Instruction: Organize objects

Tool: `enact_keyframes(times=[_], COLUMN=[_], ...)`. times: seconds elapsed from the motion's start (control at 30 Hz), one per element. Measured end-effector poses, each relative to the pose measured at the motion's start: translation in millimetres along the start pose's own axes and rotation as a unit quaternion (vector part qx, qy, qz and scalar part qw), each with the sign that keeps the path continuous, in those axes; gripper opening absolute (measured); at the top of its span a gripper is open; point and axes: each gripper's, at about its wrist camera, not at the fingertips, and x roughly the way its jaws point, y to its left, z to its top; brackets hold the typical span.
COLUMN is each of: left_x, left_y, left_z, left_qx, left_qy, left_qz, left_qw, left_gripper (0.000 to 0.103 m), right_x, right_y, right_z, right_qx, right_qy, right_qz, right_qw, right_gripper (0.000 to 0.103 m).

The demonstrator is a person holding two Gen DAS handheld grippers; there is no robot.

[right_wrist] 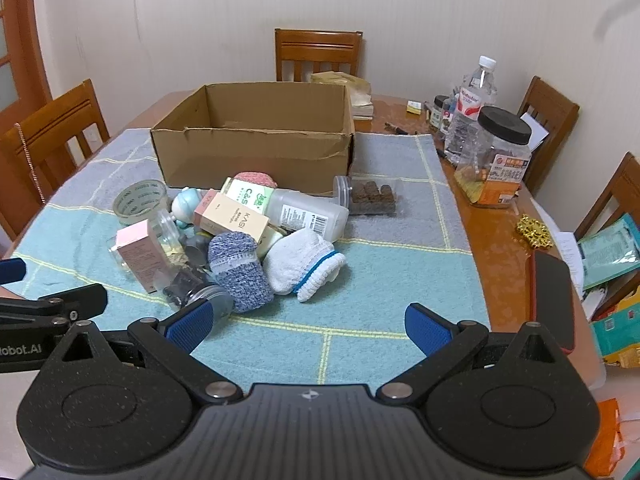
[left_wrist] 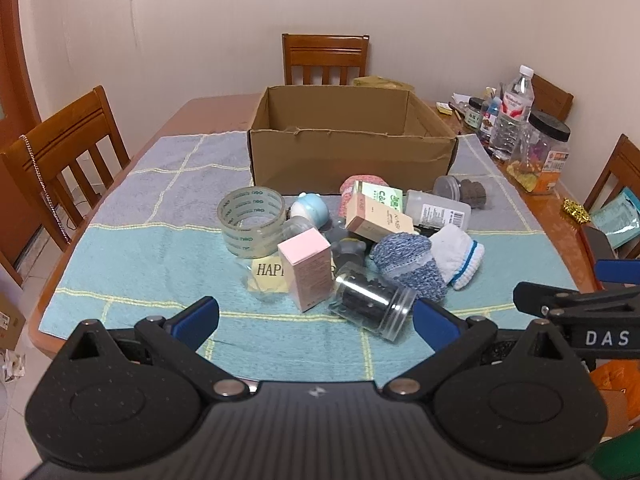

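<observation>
Both grippers sit low at the near edge of the table, side by side. Left gripper point(left_wrist: 316, 314): jaws spread wide, nothing between the blue pads point(left_wrist: 196, 318). Right gripper point(right_wrist: 308, 326): jaws likewise spread, holding nothing, over bare towel point(right_wrist: 380, 280).

Checked towel covers the near part of the wooden table point(right_wrist: 496, 216). Pile of small items lies on the towel, between the grippers and the cardboard box point(left_wrist: 352, 152).

Pile contents, near to far:
- clear jar with dark contents point(left_wrist: 370, 304), on its side, just ahead of the left gripper's right pad
- pink box point(left_wrist: 306, 270), upright, touching the jar
- blue knitted sock point(left_wrist: 408, 262) and white sock with blue stripe point(left_wrist: 458, 256), side by side, touching
- tape roll point(left_wrist: 252, 220), left side of pile
- yellow card point(left_wrist: 272, 272) lettered "HAP…", partly under the pink box
- small blue and white round toy point(left_wrist: 308, 208)
- beige box point(right_wrist: 234, 216) marked KASI, leaning on other items
- white bottle point(right_wrist: 308, 212), lying down
- clear tub of brown pieces point(right_wrist: 366, 196), on its side, right of the box's front corner

Cardboard box is open; interior floor not visible. Water bottle point(right_wrist: 472, 104) and black-lidded jar point(right_wrist: 500, 156) stand on bare table at right.
</observation>
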Motion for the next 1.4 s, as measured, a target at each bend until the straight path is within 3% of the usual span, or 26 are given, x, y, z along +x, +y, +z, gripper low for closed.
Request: enact_keyframes(times=[0.7, 1.13, 1.4], left_x=[39, 73, 90], left_y=[18, 46, 63], left_z=[4, 12, 38], left_qx=[0.037, 0.066, 0.064], left_qy=[0.017, 0.033, 0.02], left_qz=[-0.02, -0.033, -0.046], left_qw=[0.999, 0.9967, 0.9966], left_gripper=[0.102, 0.102, 0.102], right_x=[28, 60, 73], right_y=[9, 35, 47], right_z=[1, 11, 14], right_qx=[0.032, 0.048, 0.056], right_qy=[0.029, 0.054, 0.065], right_qz=[-0.024, -0.03, -0.043], right_qw=[0.999, 0.997, 0.995], right_gripper=[0.103, 0.103, 0.103])
